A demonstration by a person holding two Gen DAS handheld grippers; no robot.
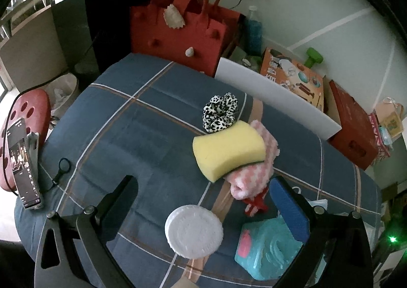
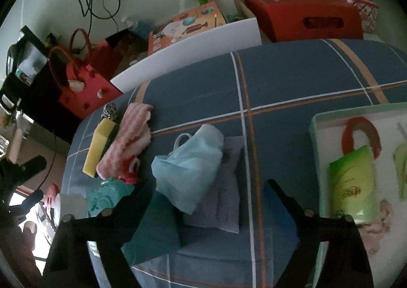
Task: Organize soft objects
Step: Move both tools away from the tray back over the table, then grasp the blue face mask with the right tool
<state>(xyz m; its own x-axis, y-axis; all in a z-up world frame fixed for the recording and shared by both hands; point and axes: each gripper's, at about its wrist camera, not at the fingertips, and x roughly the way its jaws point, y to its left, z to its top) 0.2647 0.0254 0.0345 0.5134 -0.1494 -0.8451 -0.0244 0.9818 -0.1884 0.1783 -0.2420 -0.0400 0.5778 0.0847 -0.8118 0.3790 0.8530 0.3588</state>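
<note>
Nearest, the right gripper (image 2: 206,193) is hovering with jaws released over the blue face mask (image 2: 188,163), which is lying on a lilac pouch (image 2: 223,201) without touching the pads. The left gripper (image 1: 203,188) is spreading wide, empty, above a white lid (image 1: 193,230) and teal pack (image 1: 267,247). Farther off, the yellow sponge (image 1: 229,149) is resting on a pink towel (image 1: 257,168), beside a scrunchie (image 1: 220,112). Closing now is likely risking pinching both mask and pouch, dragging 2 items toward the tray (image 2: 318,160).
</note>
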